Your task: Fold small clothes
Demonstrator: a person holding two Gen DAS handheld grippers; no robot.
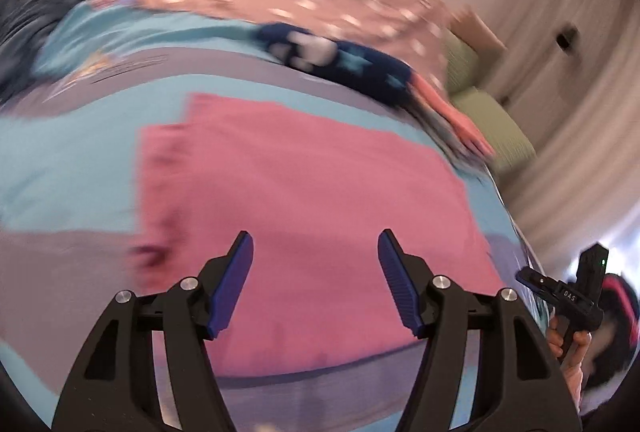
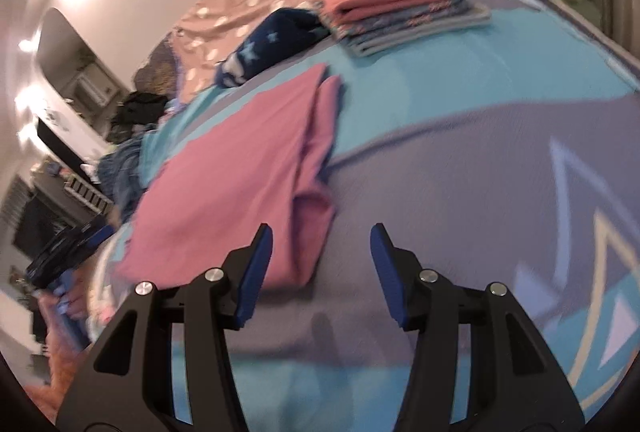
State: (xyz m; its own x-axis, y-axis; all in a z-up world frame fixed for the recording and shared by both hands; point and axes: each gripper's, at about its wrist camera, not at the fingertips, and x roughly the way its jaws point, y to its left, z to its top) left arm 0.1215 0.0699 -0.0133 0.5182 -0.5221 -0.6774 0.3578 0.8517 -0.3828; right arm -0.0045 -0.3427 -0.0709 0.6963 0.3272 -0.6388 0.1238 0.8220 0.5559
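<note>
Left wrist view first: my left tongs (image 1: 316, 236) stand spread, with nothing between the blue pads (image 1: 234, 284), hovering over the near part of the pink garment (image 1: 304, 183). That garment lies flat on the blue and lilac bedspread (image 1: 68, 167), reaching away from the tongs toward a navy star-print piece (image 1: 344, 59) farther up the bed. At the right edge my right hand (image 1: 570, 344) shows, gripping the other tool.

Right wrist view: my right tongs (image 2: 322, 232) are spread too and pinch nothing. The pink garment (image 2: 240, 175) lies ahead and to the left, and its near corner passes behind the left pad (image 2: 254, 280); whether the pad touches the cloth I cannot tell. Between the two pads only bare bedspread (image 2: 460, 159) shows. Farther off lie the navy star-print piece (image 2: 272, 39) and a stack of folded clothes (image 2: 396, 7), well apart from the tongs. My left hand (image 2: 66, 300) appears blurred at the left edge.
</note>
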